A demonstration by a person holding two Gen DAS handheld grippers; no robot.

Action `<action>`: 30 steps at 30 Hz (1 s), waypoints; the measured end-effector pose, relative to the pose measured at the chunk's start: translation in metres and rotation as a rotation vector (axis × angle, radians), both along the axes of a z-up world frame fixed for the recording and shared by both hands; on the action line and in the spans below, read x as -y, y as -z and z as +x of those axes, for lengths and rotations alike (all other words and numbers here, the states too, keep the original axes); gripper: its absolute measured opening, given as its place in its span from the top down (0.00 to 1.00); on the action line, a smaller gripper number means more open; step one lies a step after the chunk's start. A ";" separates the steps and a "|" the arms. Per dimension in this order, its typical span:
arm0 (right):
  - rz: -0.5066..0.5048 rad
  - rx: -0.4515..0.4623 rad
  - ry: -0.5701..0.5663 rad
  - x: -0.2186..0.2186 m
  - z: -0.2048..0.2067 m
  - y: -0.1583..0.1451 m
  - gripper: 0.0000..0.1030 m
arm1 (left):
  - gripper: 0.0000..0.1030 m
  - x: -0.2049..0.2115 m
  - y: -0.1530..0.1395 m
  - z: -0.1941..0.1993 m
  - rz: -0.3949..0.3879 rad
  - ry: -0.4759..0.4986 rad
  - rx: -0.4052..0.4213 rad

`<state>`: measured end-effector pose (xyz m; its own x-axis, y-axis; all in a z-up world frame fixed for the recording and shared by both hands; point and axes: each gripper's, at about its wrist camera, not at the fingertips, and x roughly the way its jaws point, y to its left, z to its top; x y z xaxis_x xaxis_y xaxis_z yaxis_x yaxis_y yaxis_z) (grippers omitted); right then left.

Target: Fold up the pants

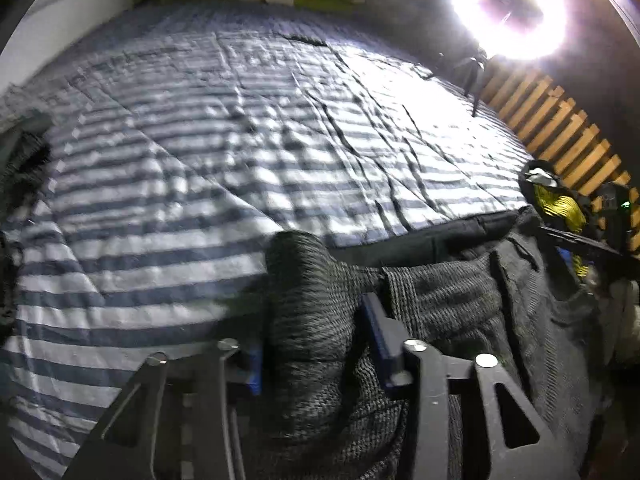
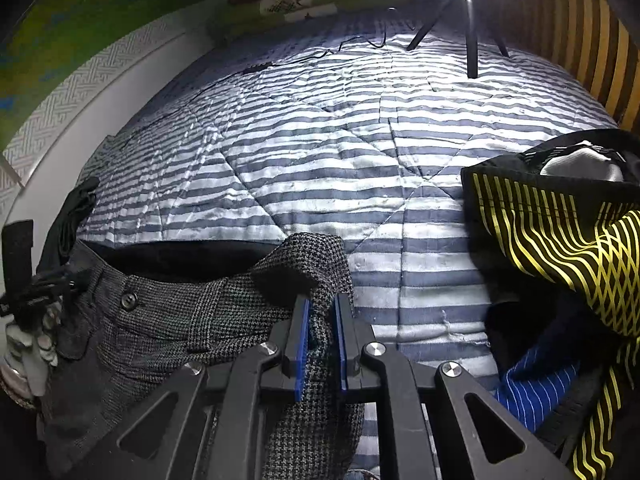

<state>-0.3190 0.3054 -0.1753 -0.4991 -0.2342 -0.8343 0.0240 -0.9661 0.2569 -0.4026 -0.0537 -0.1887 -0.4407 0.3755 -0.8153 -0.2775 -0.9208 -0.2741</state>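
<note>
Pants (image 2: 168, 320) in grey houndstooth weave, spread across the near edge of the bed (image 2: 340, 168), waistband side facing out ahead of both claws. Your right claw (image 2: 320, 328) is pinching a raised fold of the pants between its blue pads; the cloth bunches up and curls over just ahead of the fingertips. Your left claw (image 1: 316, 344) has a thick roll of the same cloth (image 1: 304, 296) between its fingers, gripped, with the fabric humped up over the tips. A dark button (image 2: 129, 301) sits on the waistband, left of your right claw. Striped quilt stretches away beyond both claws, creased, brightly lit. Ring light (image 1: 508, 8) stands far ahead and to the right of your left claw; its tripod legs (image 2: 472, 40) rest on the quilt far ahead of your right claw. To the right of your right claw, a heap of other garments: black with yellow stripes (image 2: 560, 232), and blue pinstripe (image 2: 536, 388) below it. Left claw view is motion-blurred, so fine detail there is unclear.
</note>
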 end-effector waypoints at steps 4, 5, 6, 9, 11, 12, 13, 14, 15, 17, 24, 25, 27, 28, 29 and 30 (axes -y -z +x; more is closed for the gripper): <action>-0.075 -0.086 0.024 -0.007 0.016 -0.026 0.90 | 0.89 0.021 -0.032 0.015 0.116 -0.064 -0.027; -0.098 -0.115 0.025 -0.007 0.024 -0.038 0.90 | 0.89 0.025 -0.050 0.024 0.124 -0.067 -0.059; -0.125 -0.155 0.022 -0.006 0.034 -0.056 0.90 | 0.89 0.026 -0.064 0.032 0.121 -0.068 -0.083; -0.146 -0.259 0.003 0.005 0.063 -0.110 0.91 | 0.90 0.028 -0.127 0.069 0.123 -0.068 -0.190; -0.140 -0.354 -0.023 0.015 0.092 -0.158 0.91 | 0.90 0.035 -0.179 0.103 0.139 -0.088 -0.283; -0.137 -0.395 -0.032 0.018 0.106 -0.180 0.91 | 0.90 0.040 -0.200 0.118 0.152 -0.104 -0.319; -0.137 -0.435 -0.040 0.022 0.122 -0.202 0.91 | 0.90 0.046 -0.224 0.136 0.166 -0.121 -0.360; -0.139 -0.478 -0.054 0.027 0.140 -0.227 0.91 | 0.90 0.054 -0.252 0.158 0.180 -0.134 -0.409; -0.134 -0.520 -0.067 0.032 0.159 -0.249 0.91 | 0.90 0.060 -0.271 0.175 0.187 -0.139 -0.445; -0.112 -0.594 -0.093 0.042 0.196 -0.288 0.91 | 0.90 0.070 -0.317 0.220 0.199 -0.147 -0.528; -0.053 -0.823 -0.159 0.077 0.316 -0.383 0.91 | 0.90 0.083 -0.413 0.353 0.165 -0.139 -0.741; -0.055 -0.848 -0.166 0.080 0.327 -0.391 0.91 | 0.90 0.086 -0.420 0.366 0.168 -0.140 -0.764; -0.055 -0.879 -0.177 0.085 0.339 -0.401 0.91 | 0.90 0.092 -0.431 0.384 0.171 -0.144 -0.791; -0.056 -0.886 -0.182 0.088 0.340 -0.404 0.91 | 0.90 0.094 -0.434 0.389 0.166 -0.148 -0.803; -0.061 -0.887 -0.190 0.090 0.338 -0.405 0.91 | 0.90 0.096 -0.436 0.391 0.153 -0.152 -0.811; -0.063 -0.882 -0.195 0.093 0.333 -0.404 0.91 | 0.90 0.098 -0.436 0.392 0.138 -0.152 -0.814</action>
<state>0.0142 0.2122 0.2287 -0.8978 -0.4139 -0.1502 0.3991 -0.9091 0.1194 -0.0108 -0.1517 0.2473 -0.9256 0.3371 -0.1719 -0.3126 -0.9372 -0.1550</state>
